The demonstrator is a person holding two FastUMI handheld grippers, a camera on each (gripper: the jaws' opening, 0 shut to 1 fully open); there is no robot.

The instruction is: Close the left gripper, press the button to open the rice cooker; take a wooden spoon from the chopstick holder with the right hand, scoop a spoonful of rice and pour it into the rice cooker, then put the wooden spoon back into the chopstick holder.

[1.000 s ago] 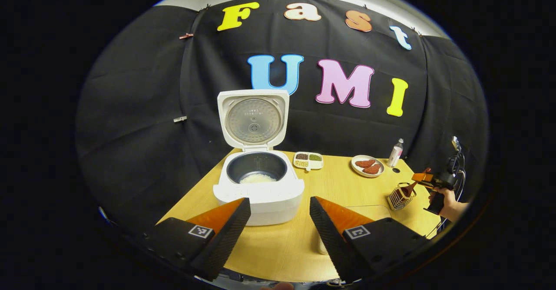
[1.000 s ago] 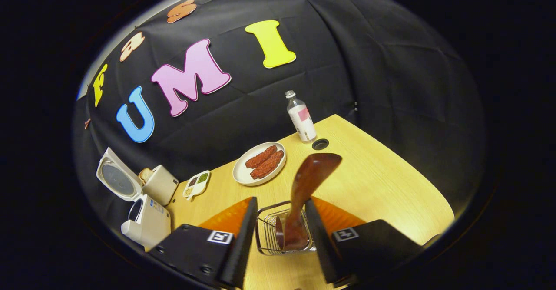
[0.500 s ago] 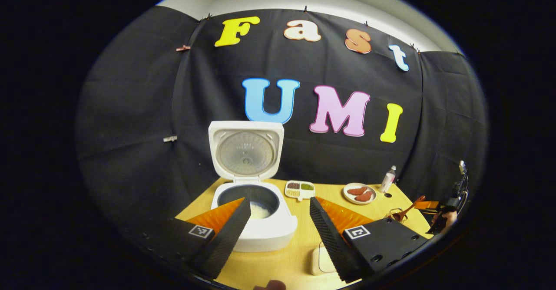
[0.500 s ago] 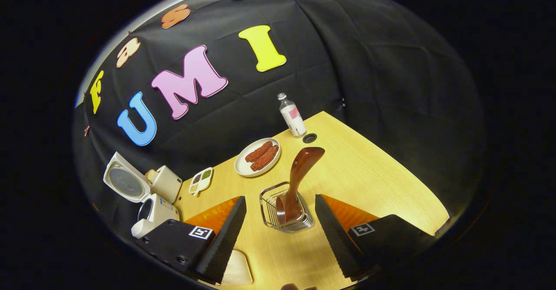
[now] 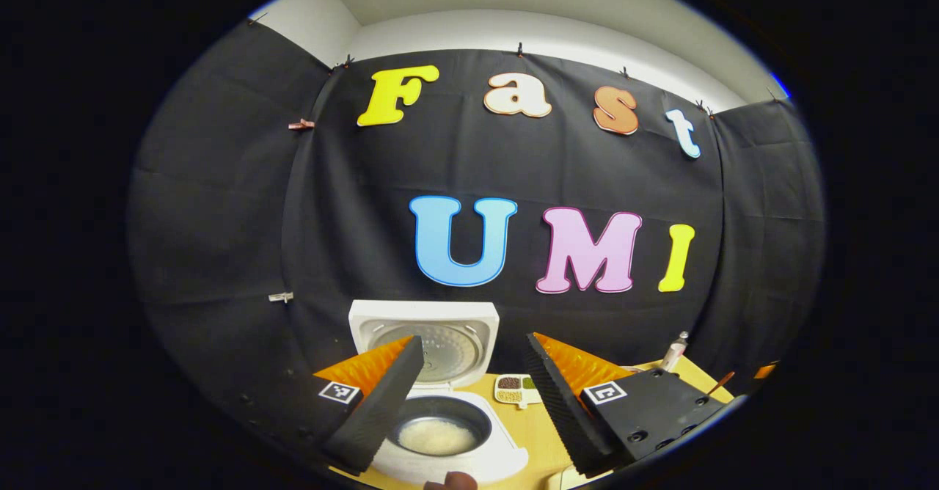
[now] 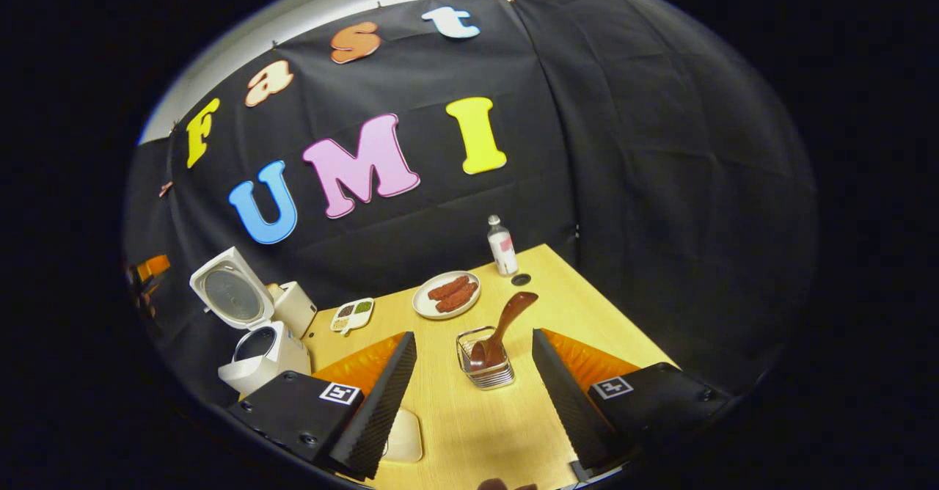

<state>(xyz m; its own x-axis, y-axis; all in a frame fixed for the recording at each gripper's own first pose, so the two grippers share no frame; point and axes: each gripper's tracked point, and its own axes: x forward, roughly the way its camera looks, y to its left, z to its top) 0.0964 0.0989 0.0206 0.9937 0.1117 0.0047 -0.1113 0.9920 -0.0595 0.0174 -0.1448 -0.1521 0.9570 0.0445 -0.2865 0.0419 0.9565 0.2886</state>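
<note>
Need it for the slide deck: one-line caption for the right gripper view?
Open right gripper in front of the wire chopstick holder holding the wooden spoon, rice cooker open at left.

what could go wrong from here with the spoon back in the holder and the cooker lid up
1. The wooden spoon leans steeply out of the light wire chopstick holder; its weight could tip the holder.
2. The right claw is open with the holder between its fingers' lines; a careless pull-back could clip it.
3. The rice cooker lid stands open just ahead of the left claw, which could bump it.
</note>
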